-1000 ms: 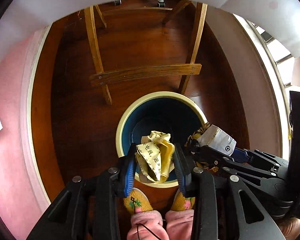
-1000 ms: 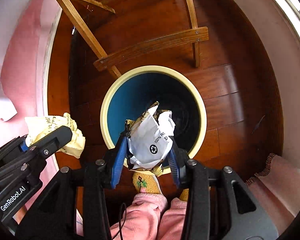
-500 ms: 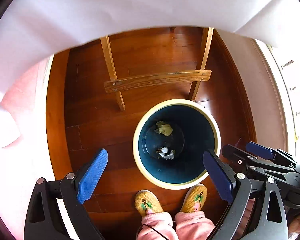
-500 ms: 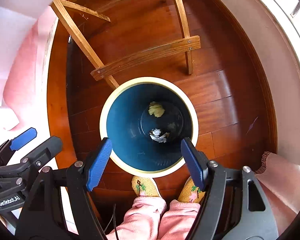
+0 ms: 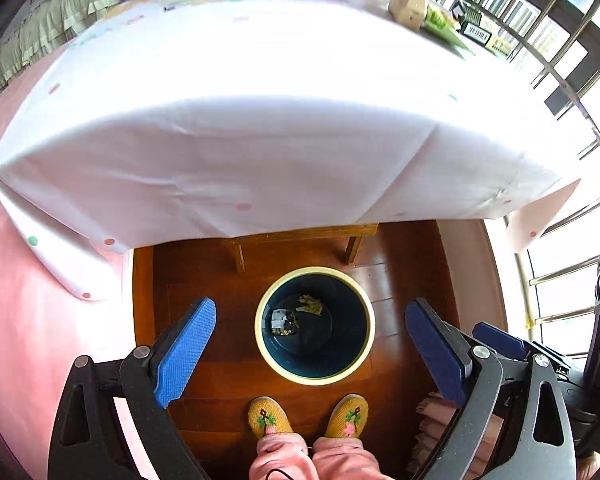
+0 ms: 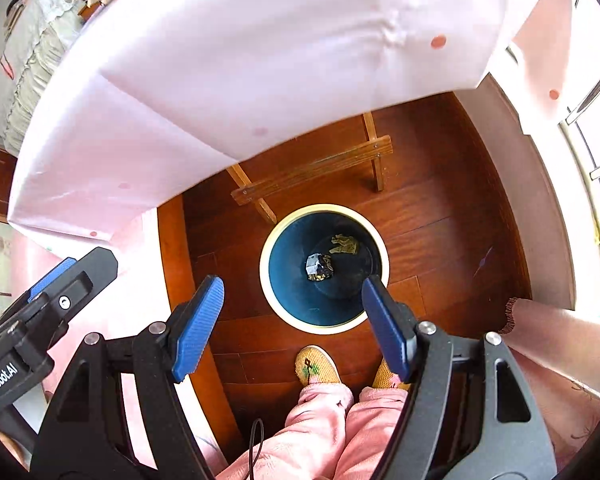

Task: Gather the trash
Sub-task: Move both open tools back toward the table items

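Blue-lined wastebasket (image 5: 315,368): yellow wrapper (image 5: 310,304) and white wrapper (image 5: 280,319) now dropped inside; left tool (image 5: 312,354) and right tool (image 6: 296,322) both wide, empty, raised above it.

Left wrist view: from high above the floor, looking steeply down past spread blue pads (image 5: 186,350) at the bin (image 5: 315,376); upper half filled by the tablecloth (image 5: 260,120), with window bars at far right.
Right wrist view: also from above and facing down, tilted a little to one side; bin (image 6: 278,236) sits between the pads (image 6: 198,326), somewhat nearer than in the other view.
Shared: bin with two scraps at its bottom, wood floor (image 6: 440,208), table crossbar (image 6: 312,170), cloth edge, slippers (image 5: 270,416) (at the lower edge of both).
Cross-sight: left gripper (image 6: 40,312) seen at the right view's left edge; right gripper (image 5: 540,360) at the left view's right edge.
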Motion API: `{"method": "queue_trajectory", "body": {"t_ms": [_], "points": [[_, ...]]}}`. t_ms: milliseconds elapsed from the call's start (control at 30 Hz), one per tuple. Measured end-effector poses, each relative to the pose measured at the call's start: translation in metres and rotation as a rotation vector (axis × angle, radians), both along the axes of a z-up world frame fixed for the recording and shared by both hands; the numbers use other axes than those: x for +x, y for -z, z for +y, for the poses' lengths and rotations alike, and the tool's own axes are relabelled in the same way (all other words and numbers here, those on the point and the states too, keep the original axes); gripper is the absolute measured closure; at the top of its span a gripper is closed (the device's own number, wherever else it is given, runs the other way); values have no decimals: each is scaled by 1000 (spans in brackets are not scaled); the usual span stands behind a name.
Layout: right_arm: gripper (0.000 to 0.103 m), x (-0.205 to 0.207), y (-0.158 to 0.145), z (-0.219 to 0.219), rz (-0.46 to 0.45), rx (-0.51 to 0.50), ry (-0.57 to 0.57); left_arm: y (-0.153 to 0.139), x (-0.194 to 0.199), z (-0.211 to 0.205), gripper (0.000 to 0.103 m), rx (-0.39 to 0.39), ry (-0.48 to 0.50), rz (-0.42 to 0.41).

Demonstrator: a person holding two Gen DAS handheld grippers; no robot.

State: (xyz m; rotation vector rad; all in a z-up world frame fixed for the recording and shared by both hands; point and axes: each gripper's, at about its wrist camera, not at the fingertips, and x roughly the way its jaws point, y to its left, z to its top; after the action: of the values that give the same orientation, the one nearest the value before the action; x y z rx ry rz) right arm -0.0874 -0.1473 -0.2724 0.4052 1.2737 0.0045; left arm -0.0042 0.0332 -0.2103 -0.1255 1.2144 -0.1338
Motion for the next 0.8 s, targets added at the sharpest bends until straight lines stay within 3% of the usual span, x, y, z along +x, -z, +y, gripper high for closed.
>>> {"method": "queue_trajectory", "body": {"t_ms": [233,433,600,800], "points": [[34,-14,-93,7,-83,-13,-3,-105,-8,13,6,-10,65,-91],[34,-16,-166,18,-176,-41,-6,-174,-9,29,6,-7,54,-136],[34,-14,-221,22,-258,-76,-7,-220,0,42,7,3,59,-193],[34,-4,-260,29,-322,-106,-12,-257,22,58,22,-10,58,-242]]}}
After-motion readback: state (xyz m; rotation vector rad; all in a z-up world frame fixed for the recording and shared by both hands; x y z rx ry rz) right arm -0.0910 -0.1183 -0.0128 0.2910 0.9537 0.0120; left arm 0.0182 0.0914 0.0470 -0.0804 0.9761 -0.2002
